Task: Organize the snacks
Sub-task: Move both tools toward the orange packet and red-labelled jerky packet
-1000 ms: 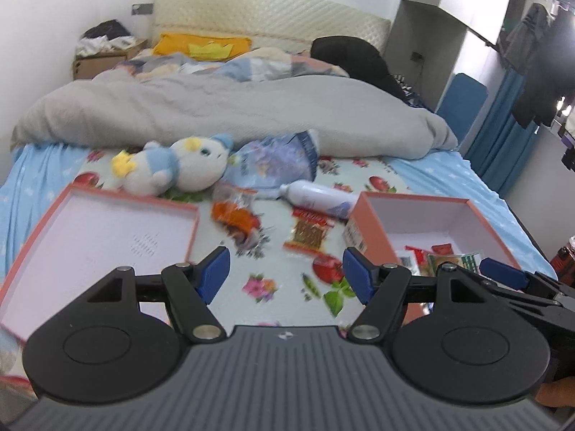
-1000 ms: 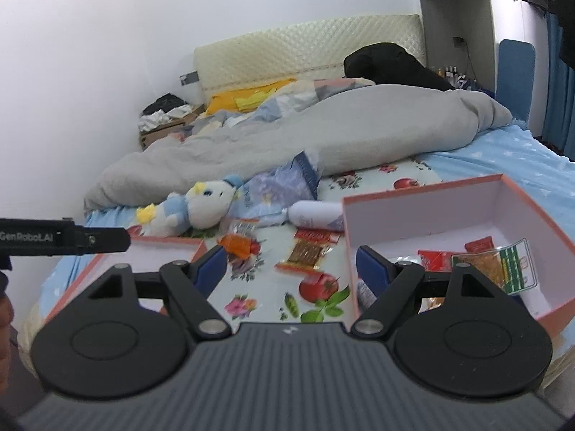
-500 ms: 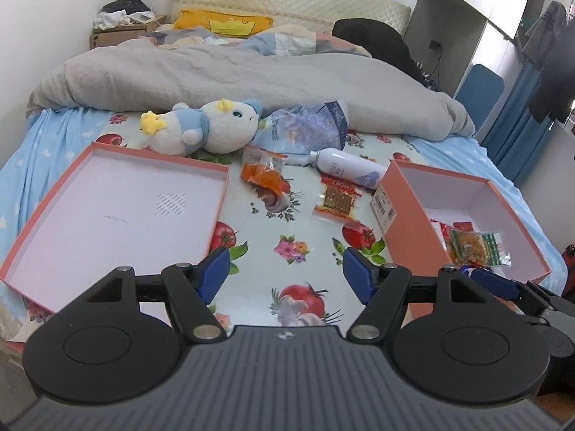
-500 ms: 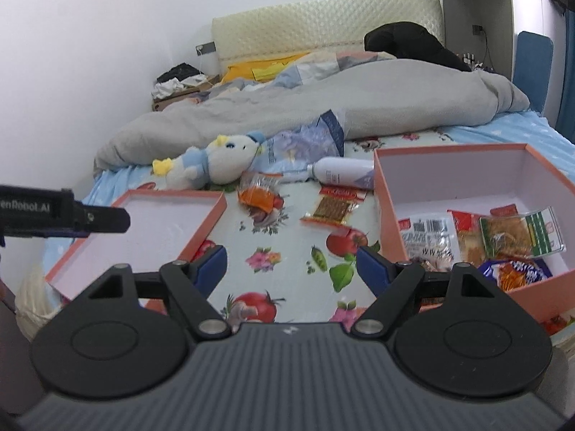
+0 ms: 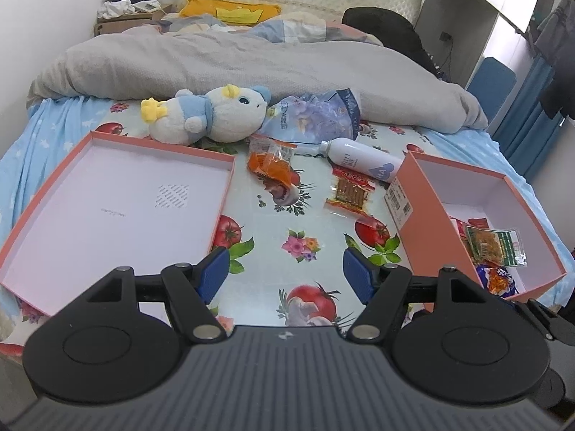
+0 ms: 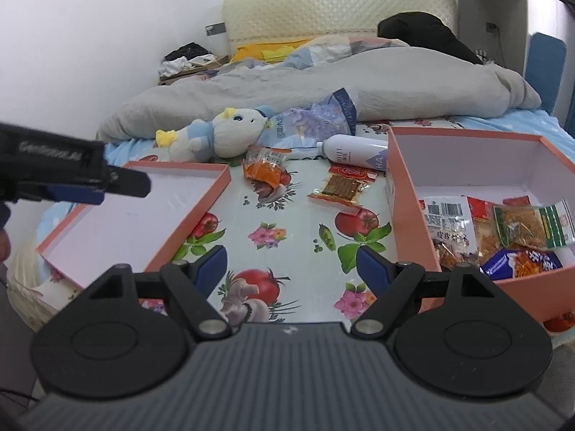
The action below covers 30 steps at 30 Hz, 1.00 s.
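Observation:
An orange snack packet and a red-edged packet of brown sticks lie on the flowered cloth between two pink boxes. The deep pink box on the right holds several snack packets. The shallow pink lid on the left is empty. My left gripper is open and empty above the cloth's near edge. My right gripper is open and empty, just left of the deep box.
A white bottle, a blue-and-white plush toy and a bluish foil bag lie behind the snacks. A grey duvet covers the far bed. The left gripper's body shows at the right view's left edge.
Both grippers have risen and tilted down, so more of the cloth and both boxes' insides show. Both stayed open and empty. No object moved.

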### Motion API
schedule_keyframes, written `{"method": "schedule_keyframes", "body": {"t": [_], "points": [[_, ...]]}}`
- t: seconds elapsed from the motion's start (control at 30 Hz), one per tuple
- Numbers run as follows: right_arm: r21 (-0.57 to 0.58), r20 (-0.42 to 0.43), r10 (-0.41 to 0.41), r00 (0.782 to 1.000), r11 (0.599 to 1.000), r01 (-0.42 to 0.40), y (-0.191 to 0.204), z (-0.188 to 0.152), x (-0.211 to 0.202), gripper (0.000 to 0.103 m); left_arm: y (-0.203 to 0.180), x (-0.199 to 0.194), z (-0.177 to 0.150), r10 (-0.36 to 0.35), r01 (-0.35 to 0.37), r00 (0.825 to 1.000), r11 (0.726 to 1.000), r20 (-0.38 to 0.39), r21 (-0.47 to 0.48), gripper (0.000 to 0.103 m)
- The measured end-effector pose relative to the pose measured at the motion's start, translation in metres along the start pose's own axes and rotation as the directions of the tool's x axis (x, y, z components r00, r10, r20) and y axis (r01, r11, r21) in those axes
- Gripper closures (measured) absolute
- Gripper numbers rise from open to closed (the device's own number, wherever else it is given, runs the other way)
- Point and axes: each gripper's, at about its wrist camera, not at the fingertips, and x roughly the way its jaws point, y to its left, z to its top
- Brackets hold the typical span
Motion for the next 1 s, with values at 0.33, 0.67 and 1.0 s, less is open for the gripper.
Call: {"method": "schedule_keyframes", "body": {"t": [0.33,0.67,1.0], "points": [[-0.009,-0.002,0.006,1.000,1.000,-0.006,-0.005,0.007,0.019,0.022,0.000,0.037,0.014,0.014,-0.015,1.000,1.000,-0.017,-0.005,0.028],[-0.021,-0.014,0.027,1.000,0.999,-0.027,-0.004,0.019,0.057,0.022,0.014,0.079,0.032,0.029,-0.030,0.999,0.999,-0.031,-0.030,0.027],[-0.027,-0.038,-0.006,0.999,1.000,0.005,-0.016,0.025,0.110,0.022,0.017,0.137,0.047,0.003,-0.005,0.999,0.999,-0.036,-0.046,0.024]]}}
